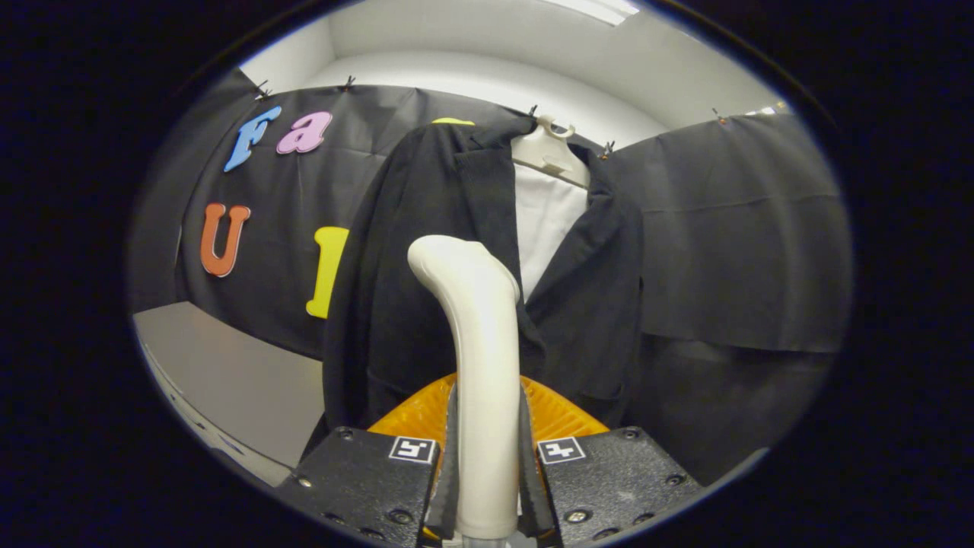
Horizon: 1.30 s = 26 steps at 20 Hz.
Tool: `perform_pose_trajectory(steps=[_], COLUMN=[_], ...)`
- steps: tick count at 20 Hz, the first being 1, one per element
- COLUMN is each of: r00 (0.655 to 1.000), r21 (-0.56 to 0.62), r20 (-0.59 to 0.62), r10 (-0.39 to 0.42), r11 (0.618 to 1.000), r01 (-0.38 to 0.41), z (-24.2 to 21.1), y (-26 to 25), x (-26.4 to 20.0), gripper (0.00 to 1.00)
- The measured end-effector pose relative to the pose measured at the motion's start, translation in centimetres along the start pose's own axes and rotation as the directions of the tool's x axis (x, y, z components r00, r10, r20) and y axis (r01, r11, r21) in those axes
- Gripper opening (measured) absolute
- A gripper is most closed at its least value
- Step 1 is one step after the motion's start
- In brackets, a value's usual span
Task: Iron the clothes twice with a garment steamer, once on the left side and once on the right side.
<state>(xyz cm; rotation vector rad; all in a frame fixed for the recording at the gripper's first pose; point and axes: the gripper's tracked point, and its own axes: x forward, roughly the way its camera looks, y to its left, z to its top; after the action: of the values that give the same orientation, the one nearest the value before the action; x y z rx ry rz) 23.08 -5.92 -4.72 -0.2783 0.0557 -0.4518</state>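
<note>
Tongs (487, 457) pinch the steamer (478, 365) handle, head raised against the hanging jacket (426, 259); completed passes cannot be judged, so both sides seemingly remain.

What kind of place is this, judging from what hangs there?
Probably a staged booth, not a home: black cloth wall clipped below a white wall, dark jacket on a white hanger. The gripper is shut on the cream steamer handle.
</note>
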Motion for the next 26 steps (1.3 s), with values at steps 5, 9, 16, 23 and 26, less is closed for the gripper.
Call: perform_pose_trajectory(steps=[5, 9, 16, 23, 26], r00=[0.999, 0.996, 0.983, 0.966, 0.955], r21=[-0.023, -0.048, -0.094, -0.148, -0.168], r20=[-0.048, -0.085, -0.184, -0.254, -0.288], r10=[-0.015, -0.013, -0.014, -0.049, -0.066], r11=[1.000, 0.999, 0.996, 0.989, 0.986], r01=[0.014, 0.009, -0.003, 0.012, 0.018], z=[-2.7, -4.8, -9.9, -14.0, -16.2], y=[-0.6, -0.1, 1.1, 1.9, 2.5], x=[0.1, -0.1, -0.5, 0.3, 0.8], gripper=[0.35, 0.36, 0.35, 0.35, 0.36])
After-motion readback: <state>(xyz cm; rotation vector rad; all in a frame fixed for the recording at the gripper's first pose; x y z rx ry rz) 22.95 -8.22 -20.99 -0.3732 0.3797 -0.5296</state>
